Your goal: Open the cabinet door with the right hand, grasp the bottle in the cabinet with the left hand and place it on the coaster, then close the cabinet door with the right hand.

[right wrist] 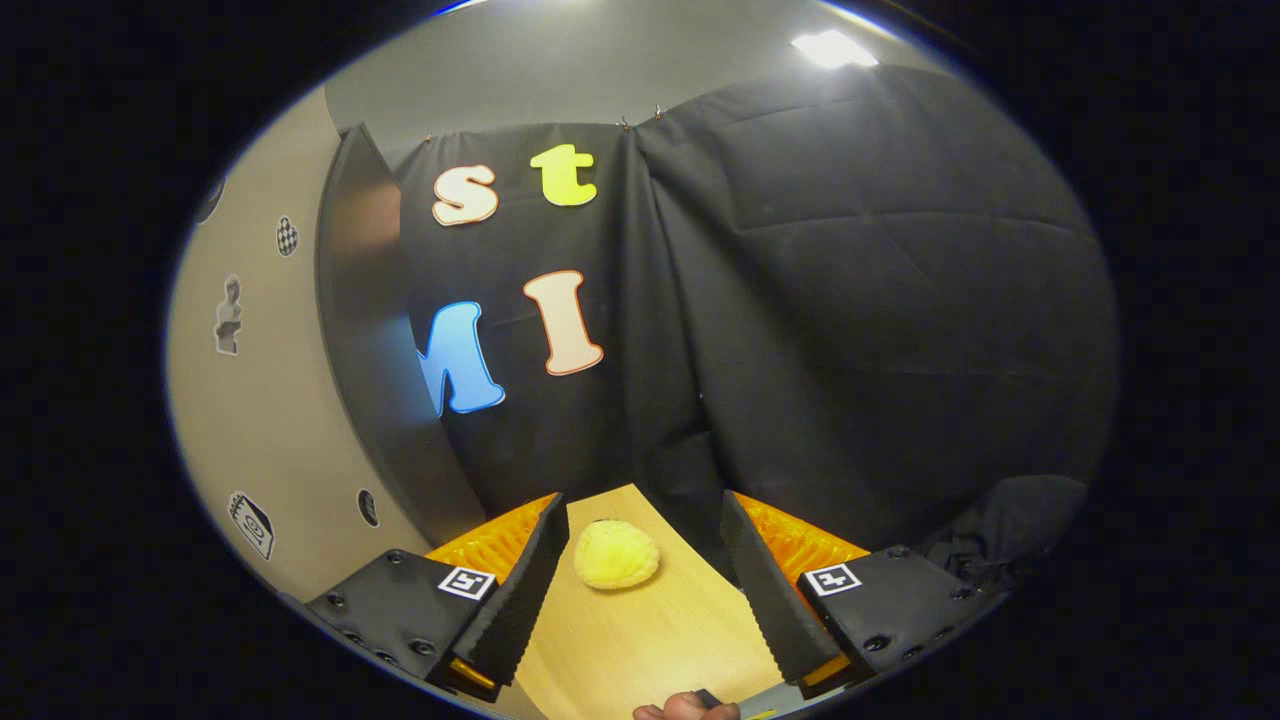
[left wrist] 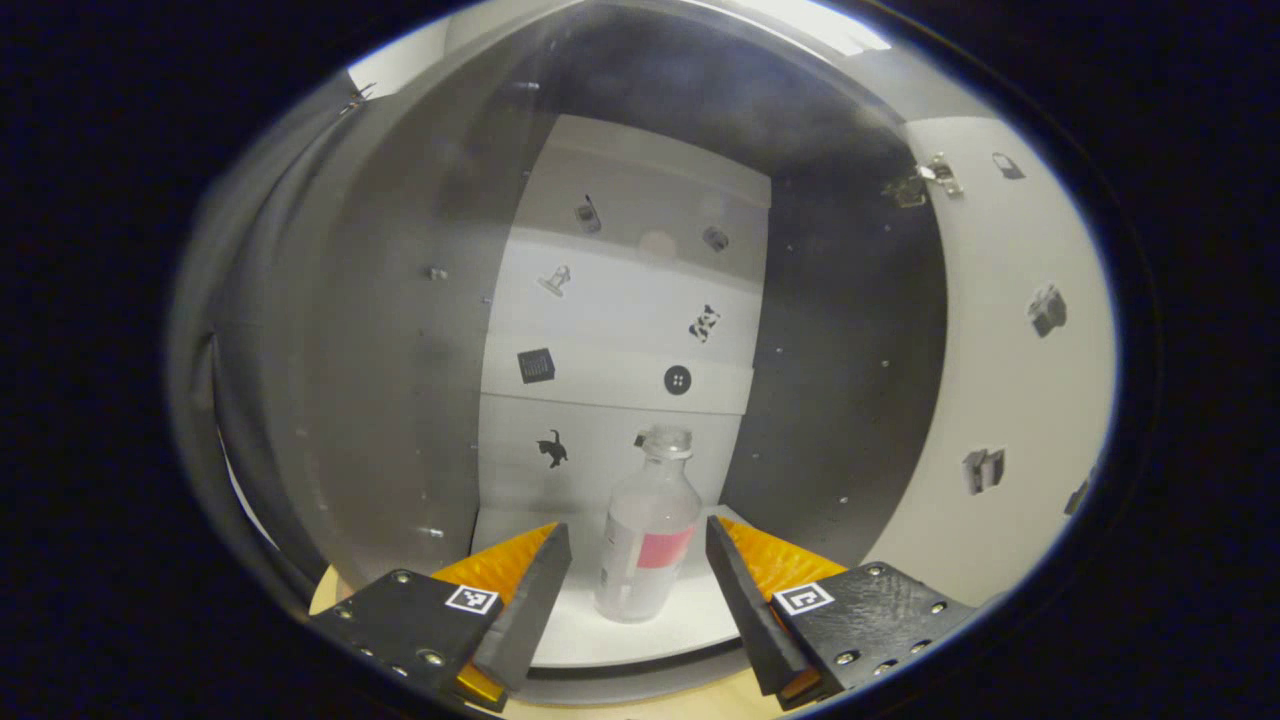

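Looking into the open cabinet [left wrist: 400, 330] along my left gripper [left wrist: 638, 560], I see the bottle [left wrist: 648, 535] upright on the white shelf floor [left wrist: 690, 625], framed between my spread fingers, neither touching it. Small dark stickers [left wrist: 677, 380] dot the white back panel, and the opened door [left wrist: 1010, 380] stands to the right with its hinge [left wrist: 925, 180] near the top. My right gripper [right wrist: 640, 560] is also spread wide and holds nothing, above the wooden table [right wrist: 650, 640]. A fuzzy yellow coaster [right wrist: 615, 555] lies there, beside the door's dark edge [right wrist: 375, 360].
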### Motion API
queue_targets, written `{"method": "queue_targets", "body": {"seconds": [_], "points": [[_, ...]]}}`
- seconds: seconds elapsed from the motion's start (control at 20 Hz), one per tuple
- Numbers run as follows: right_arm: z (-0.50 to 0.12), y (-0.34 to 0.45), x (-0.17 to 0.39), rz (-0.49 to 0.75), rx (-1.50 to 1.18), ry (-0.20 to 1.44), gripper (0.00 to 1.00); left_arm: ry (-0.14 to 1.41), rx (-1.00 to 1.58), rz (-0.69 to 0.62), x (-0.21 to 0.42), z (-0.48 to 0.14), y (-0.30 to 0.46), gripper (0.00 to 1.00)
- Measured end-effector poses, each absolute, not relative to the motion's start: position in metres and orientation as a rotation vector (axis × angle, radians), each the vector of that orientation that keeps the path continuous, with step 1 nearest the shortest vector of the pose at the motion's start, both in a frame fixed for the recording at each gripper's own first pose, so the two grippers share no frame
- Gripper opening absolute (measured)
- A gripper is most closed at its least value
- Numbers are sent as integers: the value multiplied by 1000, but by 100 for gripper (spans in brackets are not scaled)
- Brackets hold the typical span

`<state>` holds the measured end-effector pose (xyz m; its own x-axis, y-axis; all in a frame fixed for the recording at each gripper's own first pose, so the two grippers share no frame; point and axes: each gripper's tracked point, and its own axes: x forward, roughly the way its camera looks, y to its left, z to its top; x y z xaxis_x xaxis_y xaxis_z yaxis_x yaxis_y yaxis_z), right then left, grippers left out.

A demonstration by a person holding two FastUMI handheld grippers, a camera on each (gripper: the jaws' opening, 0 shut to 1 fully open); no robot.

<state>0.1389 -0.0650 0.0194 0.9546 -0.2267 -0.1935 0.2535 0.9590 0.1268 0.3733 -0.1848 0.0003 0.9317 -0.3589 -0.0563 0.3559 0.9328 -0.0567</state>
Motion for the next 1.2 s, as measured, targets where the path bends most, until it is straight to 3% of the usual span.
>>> {"method": "queue_targets", "body": {"seconds": [0.25, 0.55, 1.0, 1.1, 1.2], "points": [[1, -69, 154, -228, 147, 237, 96, 72, -31, -378, 390, -9, -196, 87], [-8, -83, 173, -246, 173, 252, 96, 64, 8, -373, 410, -17, -204, 82], [-20, -87, 191, -203, 174, 288, 97, 46, 28, -333, 422, -22, -206, 84], [-22, -86, 193, -194, 182, 291, 96, 41, 16, -337, 417, -22, -206, 74], [-24, -86, 193, -190, 190, 290, 97, 34, 4, -345, 415, -21, -207, 75]]}}
